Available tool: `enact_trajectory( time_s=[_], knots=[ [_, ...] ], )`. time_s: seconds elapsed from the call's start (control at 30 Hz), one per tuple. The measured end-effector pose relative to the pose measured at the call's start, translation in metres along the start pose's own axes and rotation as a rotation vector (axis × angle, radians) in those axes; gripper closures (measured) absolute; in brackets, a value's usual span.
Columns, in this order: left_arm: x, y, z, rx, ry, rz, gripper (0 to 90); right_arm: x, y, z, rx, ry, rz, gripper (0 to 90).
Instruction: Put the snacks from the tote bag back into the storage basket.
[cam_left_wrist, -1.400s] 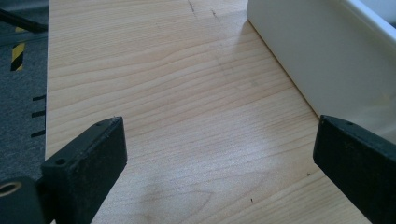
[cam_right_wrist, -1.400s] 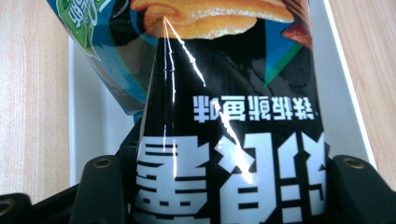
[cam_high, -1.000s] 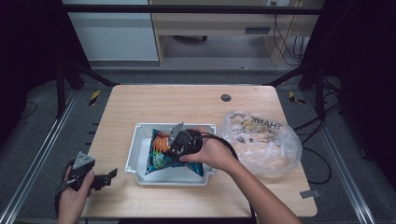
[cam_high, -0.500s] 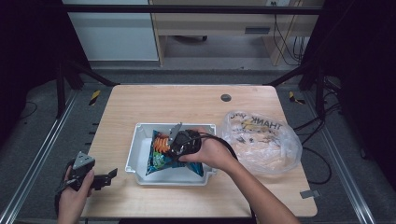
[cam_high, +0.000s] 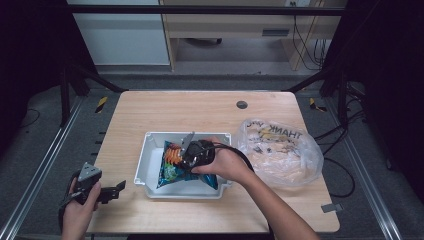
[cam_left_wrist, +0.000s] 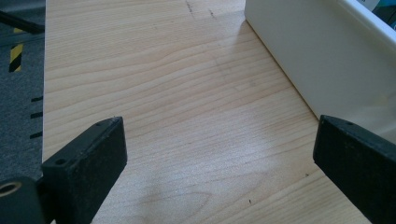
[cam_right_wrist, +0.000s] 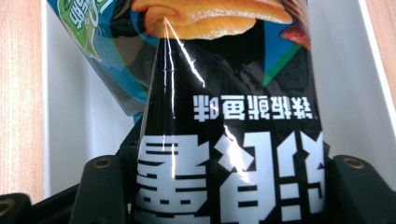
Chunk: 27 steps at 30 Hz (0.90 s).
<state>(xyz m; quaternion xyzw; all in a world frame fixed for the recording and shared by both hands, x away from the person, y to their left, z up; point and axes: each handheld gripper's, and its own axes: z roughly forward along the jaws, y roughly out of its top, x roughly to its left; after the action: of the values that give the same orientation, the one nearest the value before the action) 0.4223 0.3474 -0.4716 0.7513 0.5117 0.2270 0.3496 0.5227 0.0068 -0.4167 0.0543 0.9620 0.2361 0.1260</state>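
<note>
Snack bag (cam_right_wrist: 224, 116) in R gripper (cam_right_wrist: 224, 186) (over tray (cam_high: 150, 165))

Light falls from above on the bench (cam_high: 200, 110), bright and even, while the floor and frame around it sink into near black. The high view is soft and slightly grainy. In the right gripper view, white glare streaks the glossy bag (cam_right_wrist: 224, 140). In the left gripper view, a faint shadow lies on the wood near the blurred jaws.
</note>
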Motion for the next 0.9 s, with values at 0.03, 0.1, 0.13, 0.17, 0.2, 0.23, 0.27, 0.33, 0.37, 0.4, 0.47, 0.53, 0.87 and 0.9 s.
enact_trajectory(
  time_s=[0.03,0.1,0.13,0.17,0.2,0.23,0.27,0.33,0.37,0.4,0.47,0.53,0.87,0.9],
  knots=[
    [-0.0001,0.0,0.0,0.0,0.0,0.0,2.6,-0.0001,-0.0001,0.0005,-0.002,0.0,-0.002,39.4],
    [0.0001,0.0,0.0,-0.002,0.001,0.001,2.6,0.0002,-0.0002,0.0011,0.005,0.001,0.0,39.4],
    [0.0001,-0.0001,0.0,-0.002,0.001,0.0,2.6,0.0003,-0.0003,0.0015,0.008,0.0,-0.001,39.4],
    [0.0002,-0.0001,-0.0001,-0.003,0.002,0.0,2.7,0.0003,-0.0004,0.0017,0.008,0.0,0.0,39.4],
    [0.0004,-0.0001,-0.0002,0.0,0.001,0.002,2.6,0.0003,-0.0005,0.0018,0.008,0.0,0.002,39.4],
    [0.0005,-0.0001,-0.0003,0.0,0.001,0.003,2.7,0.0005,-0.0006,0.0018,0.01,0.002,0.005,39.4],
    [0.0005,-0.0001,-0.0003,0.0,0.001,0.002,2.6,0.0007,-0.0007,0.002,0.011,0.003,0.004,39.4],
    [0.0003,-0.0001,-0.0002,-0.001,0.001,0.003,2.7,0.0009,-0.0009,0.0026,0.012,0.005,0.003,39.4],
    [0.0001,-0.0001,-0.0001,-0.002,0.0,0.0,2.6,0.0009,-0.0009,0.003,0.013,0.005,0.002,39.4],
    [0.0001,0.0,0.0,-0.002,0.0,0.0,2.7,0.0008,-0.0009,0.0036,0.012,0.007,0.0,39.4],
    [0.0002,0.0,0.0001,-0.001,0.0,0.0,2.6,0.0003,-0.0007,0.0039,0.012,0.005,-0.002,39.4],
    [0.0003,-0.0001,0.0,-0.001,0.001,0.0,2.6,0.0,-0.0006,0.0041,0.011,0.006,0.0,39.4],
    [-0.0001,-0.0001,0.0001,-0.001,-0.002,0.0,2.6,0.0011,0.0002,0.0059,0.015,0.001,0.002,38.5],
    [-0.0001,-0.0001,0.0001,-0.001,-0.002,0.0,2.6,0.0015,0.0006,0.0063,0.014,0.0,0.001,38.4]
  ],
)
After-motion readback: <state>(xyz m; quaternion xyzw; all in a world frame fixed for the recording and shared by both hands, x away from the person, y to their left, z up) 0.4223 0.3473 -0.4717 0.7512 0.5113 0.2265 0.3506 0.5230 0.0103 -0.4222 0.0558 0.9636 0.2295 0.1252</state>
